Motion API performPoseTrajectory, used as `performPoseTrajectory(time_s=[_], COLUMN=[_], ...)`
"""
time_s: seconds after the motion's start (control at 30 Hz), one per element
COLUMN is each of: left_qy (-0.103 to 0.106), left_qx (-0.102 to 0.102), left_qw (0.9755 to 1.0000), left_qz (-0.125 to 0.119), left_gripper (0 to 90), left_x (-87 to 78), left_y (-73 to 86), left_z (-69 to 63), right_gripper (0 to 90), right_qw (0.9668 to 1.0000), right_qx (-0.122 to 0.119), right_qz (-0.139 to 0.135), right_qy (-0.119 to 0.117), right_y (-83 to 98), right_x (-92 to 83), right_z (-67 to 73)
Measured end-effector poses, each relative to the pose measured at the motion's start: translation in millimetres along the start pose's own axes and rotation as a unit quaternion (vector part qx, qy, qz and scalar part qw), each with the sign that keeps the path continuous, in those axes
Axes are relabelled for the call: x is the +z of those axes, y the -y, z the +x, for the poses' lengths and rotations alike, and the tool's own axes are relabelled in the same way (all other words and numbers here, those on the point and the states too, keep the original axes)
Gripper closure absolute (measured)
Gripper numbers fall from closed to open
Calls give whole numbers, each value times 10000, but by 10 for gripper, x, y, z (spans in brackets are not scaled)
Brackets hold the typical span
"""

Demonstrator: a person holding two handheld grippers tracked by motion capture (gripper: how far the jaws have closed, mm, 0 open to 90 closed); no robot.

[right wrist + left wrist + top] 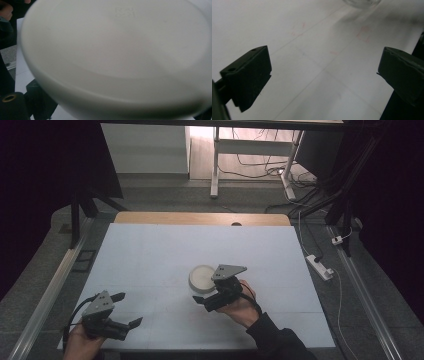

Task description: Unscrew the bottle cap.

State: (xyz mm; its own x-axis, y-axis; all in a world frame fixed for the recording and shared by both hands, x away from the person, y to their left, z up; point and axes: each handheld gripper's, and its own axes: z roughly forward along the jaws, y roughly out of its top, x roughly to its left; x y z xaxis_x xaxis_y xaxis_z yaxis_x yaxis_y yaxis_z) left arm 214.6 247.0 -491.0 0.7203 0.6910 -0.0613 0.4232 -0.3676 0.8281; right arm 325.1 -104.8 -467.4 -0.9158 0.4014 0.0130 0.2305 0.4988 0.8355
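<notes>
right gripper (204, 296): sits mid-table, a bit toward the near edge, right up against the near side of the white bowl (202, 278). From the high view I honestly can't tell if the jaws are clamped on the rim or just parked beside it.
right gripper view: the bowl (117, 55) is super close and blurry here, seen bottom-up by the look of it, with a faint moulded stamp on the base. One black jaw pokes out under its lower left edge. How wide the jaws stand: can't tell.
left gripper (126, 310): near-left corner of the table (150, 255), well apart from the bowl, held in the person's left hand (80, 344).
left gripper state: jaws spread wide, nothing between them, just bare white tabletop (317, 62) under them.
</notes>
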Motion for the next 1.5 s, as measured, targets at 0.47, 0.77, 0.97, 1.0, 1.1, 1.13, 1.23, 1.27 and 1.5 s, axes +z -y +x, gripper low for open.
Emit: performPoseTrajectory(time_s=[0.47, 0.77, 0.97, 1.0, 1.1, 1.13, 1.23, 1.27, 1.5], left_qy=[623, 1112, 1454, 1503, 1683, 1718, 1829, 1997, 2303], left_qx=[277, 650, 922, 968, 1103, 1143, 1270, 1314, 1349], left_qw=[9976, 9917, 9851, 9839, 9795, 9785, 9748, 9708, 9635], left_qz=[-136, -69, 32, 48, 74, 83, 157, 177, 215], left_gripper=[0, 0, 0, 0, 0, 0, 0, 0, 0], left_x=[353, 583, 742, 768, 849, 879, 977, 1036, 1178], left_y=[-636, -981, -1171, -1201, -1282, -1305, -1368, -1398, -1458], left_z=[74, 90, 16, 4, -27, -38, -64, -73, -113], right_gripper=[70, 70, 70, 70, 70, 70, 70, 70, 70], right_qw=[9999, 9997, 9994, 9994, 9994, 9992, 9990, 9989, 9987], right_qx=[-68, -136, -177, -177, -186, -203, -243, -250, -237], right_qz=[-69, -24, 15, 15, 26, 24, 47, 51, 45], right_qy=[-117, -222, -289, -289, -299, -341, -371, -381, -447], right_y=[12, 26, 29, 29, 24, 24, 23, 22, 17], right_x=[-24, -17, 3, 3, 17, 25, 37, 39, 37], right_z=[6, 7, 14, 14, 18, 17, 27, 30, 28])
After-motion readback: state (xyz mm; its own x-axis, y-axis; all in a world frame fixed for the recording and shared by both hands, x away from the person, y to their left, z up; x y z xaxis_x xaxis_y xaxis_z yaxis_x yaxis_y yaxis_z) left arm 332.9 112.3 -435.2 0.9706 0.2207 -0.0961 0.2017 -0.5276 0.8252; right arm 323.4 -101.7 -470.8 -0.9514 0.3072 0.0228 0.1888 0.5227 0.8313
